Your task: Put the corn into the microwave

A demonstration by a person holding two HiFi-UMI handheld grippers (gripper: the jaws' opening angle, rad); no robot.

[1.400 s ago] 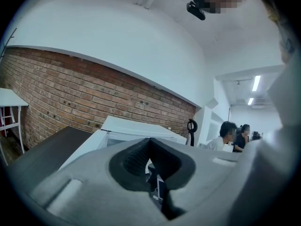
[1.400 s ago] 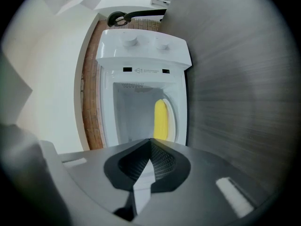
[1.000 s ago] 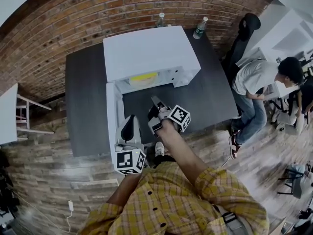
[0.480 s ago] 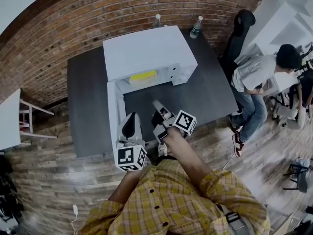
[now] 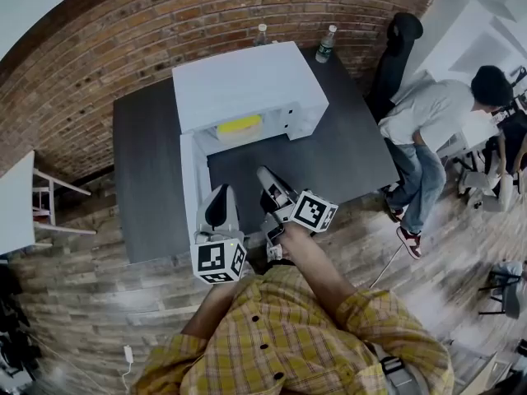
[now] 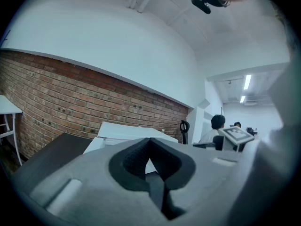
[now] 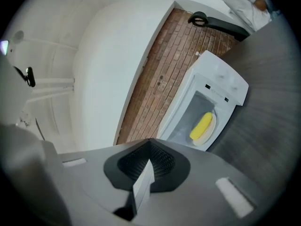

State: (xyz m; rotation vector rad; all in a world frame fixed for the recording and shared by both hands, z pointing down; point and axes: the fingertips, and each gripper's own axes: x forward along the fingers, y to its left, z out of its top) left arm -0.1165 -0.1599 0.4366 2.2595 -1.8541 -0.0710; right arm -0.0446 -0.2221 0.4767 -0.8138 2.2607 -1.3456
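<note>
Left gripper (image 5: 219, 200): jaws pressed together, empty, near the table's (image 5: 144, 179) front edge. It sits just right of the microwave door's (image 5: 189, 188) free end. The door is open, hinged at the oven's left side and swung out toward the front edge.

The microwave (image 5: 243, 85) stands at the back of the table. The corn (image 5: 240, 125) is already inside it on a pale plate (image 7: 210, 128), its long axis running side to side along the open front.

Right gripper (image 5: 268, 179): jaws also closed, holding nothing, above the middle of the table and pointing toward the cavity, well apart from the corn.

Judgement: closing the door is what remains, and the left gripper is the nearer one.
</note>
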